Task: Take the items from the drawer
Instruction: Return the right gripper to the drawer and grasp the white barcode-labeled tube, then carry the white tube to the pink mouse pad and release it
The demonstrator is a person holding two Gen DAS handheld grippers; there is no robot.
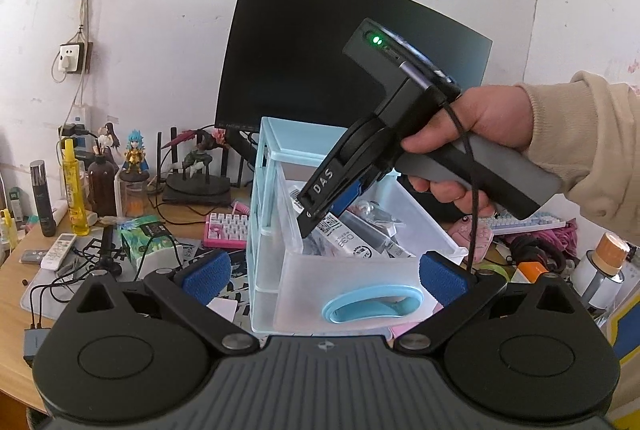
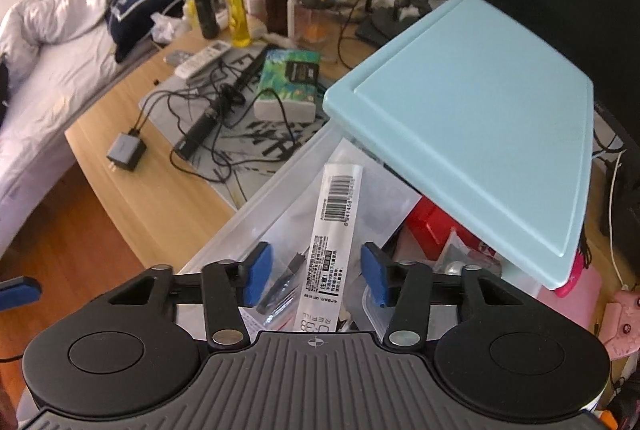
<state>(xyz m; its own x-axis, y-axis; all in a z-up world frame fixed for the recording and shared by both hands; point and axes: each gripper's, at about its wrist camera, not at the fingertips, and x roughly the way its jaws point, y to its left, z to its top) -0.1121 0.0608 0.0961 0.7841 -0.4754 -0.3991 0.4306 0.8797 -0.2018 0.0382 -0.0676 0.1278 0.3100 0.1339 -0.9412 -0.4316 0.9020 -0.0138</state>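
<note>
Clutter in the pulled-out drawer (image 2: 224, 238) stays half hidden beneath our right gripper (image 2: 316, 274), jaws apart astride the refill packet (image 2: 332, 230), unpinched.

Black gripper (image 1: 320, 218), blue-padded fingers (image 1: 206, 276), white "DAS" lettering, beige sleeve (image 1: 580, 149)

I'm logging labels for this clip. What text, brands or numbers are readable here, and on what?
"DAS": white letters on a finger of the right tool.
"REFILL": on the white refill packet in the drawer; a code beside it is partly hidden.
Barcode digits and small print on that packet: too small to read.
Monitor bezel lettering: blurred.
</note>
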